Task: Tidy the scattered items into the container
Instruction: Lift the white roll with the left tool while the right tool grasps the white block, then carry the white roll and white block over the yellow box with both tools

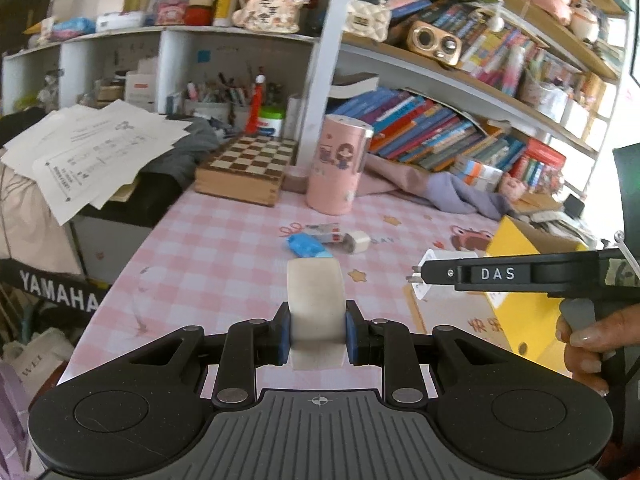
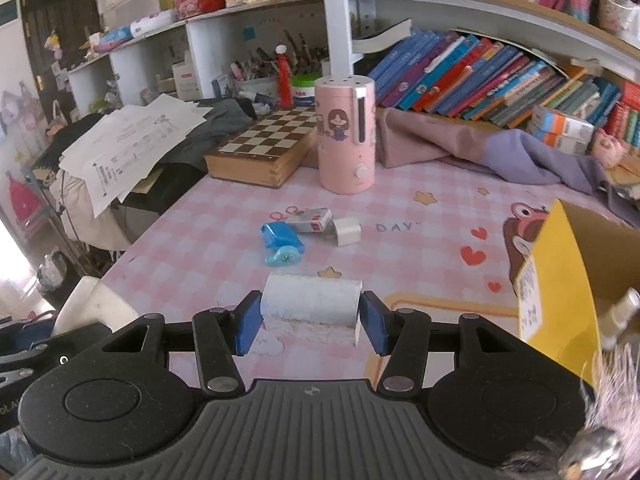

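My left gripper [image 1: 316,332] is shut on a whitish roll of tape [image 1: 315,300], held above the pink checked tablecloth [image 1: 208,256]. My right gripper [image 2: 312,320] is shut on a white plug adapter [image 2: 311,304]. In the left wrist view the right gripper [image 1: 420,274] comes in from the right with the adapter's prongs poking out. It is next to the open yellow cardboard box [image 1: 520,320], which stands at the right in the right wrist view [image 2: 560,264]. A blue packet [image 2: 280,236], a blue punch [image 2: 282,258], a small red-and-white box [image 2: 314,220] and a white cube [image 2: 347,231] lie mid-table.
A pink cylindrical humidifier [image 2: 346,136] and a wooden chessboard box [image 2: 260,148] stand behind the loose items. Purple cloth [image 2: 500,152] lies at the back right under bookshelves. Loose papers [image 2: 132,148] overhang the left edge. A person's hand [image 1: 588,344] grips the right tool.
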{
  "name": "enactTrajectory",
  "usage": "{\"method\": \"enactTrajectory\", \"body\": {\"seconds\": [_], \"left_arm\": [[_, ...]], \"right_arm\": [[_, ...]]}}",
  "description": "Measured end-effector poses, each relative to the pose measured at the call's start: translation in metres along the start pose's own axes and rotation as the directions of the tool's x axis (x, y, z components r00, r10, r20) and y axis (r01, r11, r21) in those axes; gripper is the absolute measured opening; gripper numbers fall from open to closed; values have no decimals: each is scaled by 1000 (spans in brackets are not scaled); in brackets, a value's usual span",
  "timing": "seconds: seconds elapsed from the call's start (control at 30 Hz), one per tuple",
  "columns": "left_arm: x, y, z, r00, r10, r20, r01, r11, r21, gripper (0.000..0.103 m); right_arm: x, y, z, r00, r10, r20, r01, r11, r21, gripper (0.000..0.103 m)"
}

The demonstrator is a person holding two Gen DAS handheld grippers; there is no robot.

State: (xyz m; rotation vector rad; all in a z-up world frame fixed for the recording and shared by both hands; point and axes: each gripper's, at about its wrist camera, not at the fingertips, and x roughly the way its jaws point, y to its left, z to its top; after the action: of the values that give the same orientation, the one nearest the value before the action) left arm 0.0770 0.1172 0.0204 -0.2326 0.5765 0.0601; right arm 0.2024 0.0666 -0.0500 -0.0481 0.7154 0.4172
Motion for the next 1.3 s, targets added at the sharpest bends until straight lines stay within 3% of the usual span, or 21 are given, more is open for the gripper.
{"method": "enactTrajectory", "body": {"seconds": [0.6,1.3], "left_arm": [[-47,-4,-21,999,-35,35,35,999,0,24],[-78,-33,-52,996,-86,-35,89,993,83,24]], "right_arm": [[-53,15,-33,1000,-19,25,18,1000,13,50],[-99,-1,-94,999,-46,-12,47,988,147,50]]}}
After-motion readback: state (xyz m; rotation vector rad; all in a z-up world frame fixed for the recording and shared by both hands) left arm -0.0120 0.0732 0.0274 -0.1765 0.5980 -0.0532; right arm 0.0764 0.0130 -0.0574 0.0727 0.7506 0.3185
